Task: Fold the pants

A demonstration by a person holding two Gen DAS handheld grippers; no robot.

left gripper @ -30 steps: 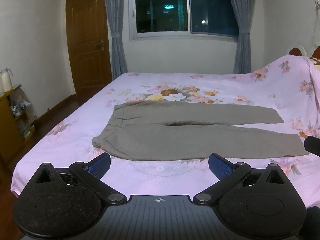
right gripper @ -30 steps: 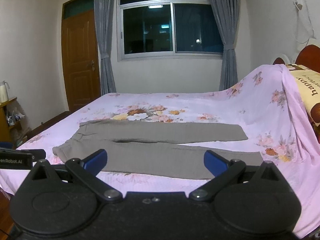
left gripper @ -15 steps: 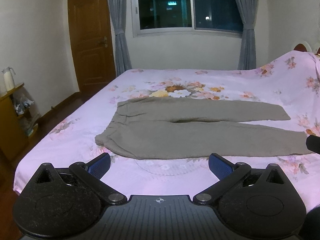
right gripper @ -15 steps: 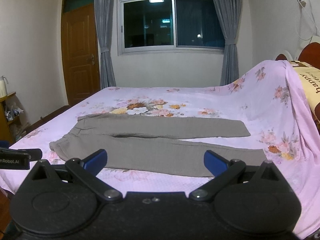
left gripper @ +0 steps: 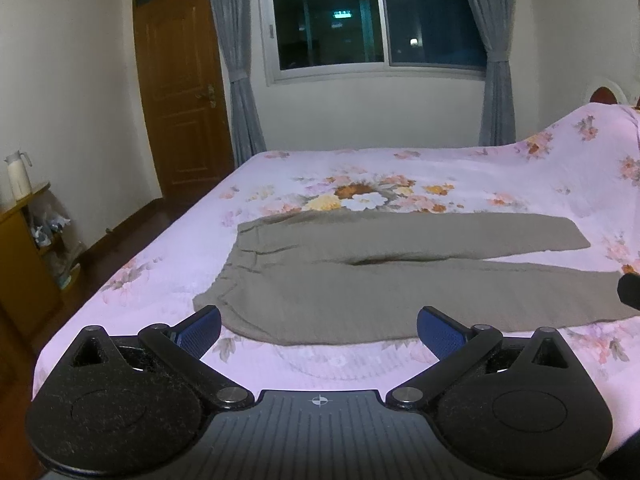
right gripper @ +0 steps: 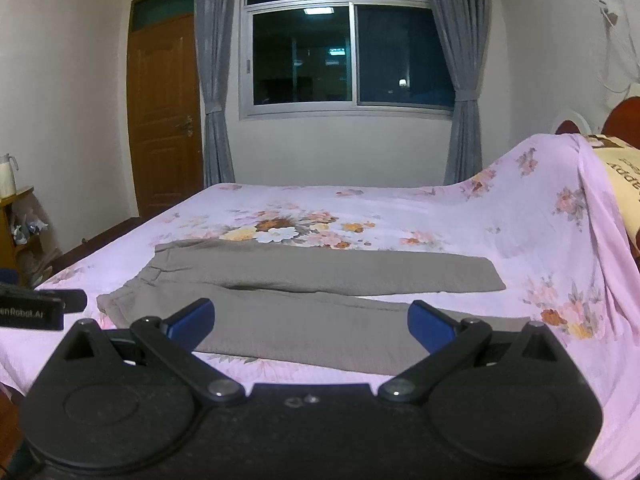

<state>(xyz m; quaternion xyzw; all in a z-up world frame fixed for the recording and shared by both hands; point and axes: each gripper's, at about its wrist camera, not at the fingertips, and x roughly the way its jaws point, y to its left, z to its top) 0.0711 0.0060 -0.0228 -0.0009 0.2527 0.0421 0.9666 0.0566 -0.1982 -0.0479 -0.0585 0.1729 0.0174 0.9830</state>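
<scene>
Two grippers hang ahead of me — my left gripper (left gripper: 319,326) and my right gripper (right gripper: 311,320), both with fingers spread wide and grasping nothing. Grey pants (left gripper: 360,276) lie flat on the bed (left gripper: 460,172), unfolded, waistband toward the door (left gripper: 180,92), legs running away from it and split into a narrow V. My grippers sit just short of the pants' near leg — not touching it.

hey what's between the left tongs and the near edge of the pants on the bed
Only bare floral bedsheet. In the left wrist view, the open left tongs hang just short of the grey pants, with nothing else lying on that strip.
</scene>
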